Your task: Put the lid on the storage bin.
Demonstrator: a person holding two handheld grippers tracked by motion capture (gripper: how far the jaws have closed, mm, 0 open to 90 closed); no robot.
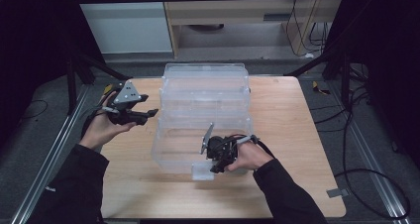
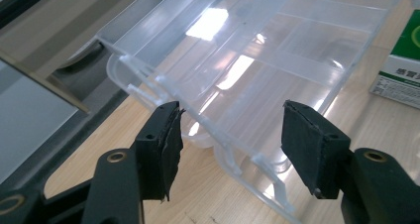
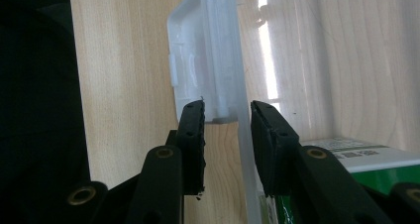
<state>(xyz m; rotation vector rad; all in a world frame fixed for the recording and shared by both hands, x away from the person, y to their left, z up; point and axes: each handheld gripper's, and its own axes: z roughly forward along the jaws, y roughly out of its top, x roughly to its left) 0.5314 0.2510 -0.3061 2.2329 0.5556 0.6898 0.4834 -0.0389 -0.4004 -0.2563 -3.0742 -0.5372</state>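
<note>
A clear plastic compartment box (image 1: pixel 171 157) stands open on the wooden table (image 1: pixel 292 135), its lid (image 1: pixel 205 87) tilted back. My left gripper (image 1: pixel 148 106) hovers off the box's left side with its jaws wide apart and nothing between them. In the left gripper view this gripper (image 2: pixel 230 135) looks along the lid (image 2: pixel 277 45). My right gripper (image 1: pixel 216 165) points down at the box's front wall. In the right gripper view its jaws (image 3: pixel 228 135) are closed on the white latch (image 3: pixel 208 60) and the clear wall (image 3: pixel 242 135).
A green and white carton (image 3: pixel 346 159) lies just behind the front wall, and it appears again in the left gripper view (image 2: pixel 398 70). Bare wood runs around the box on all sides. Metal rails (image 1: pixel 59 144) and cables (image 1: pixel 366 130) border the table.
</note>
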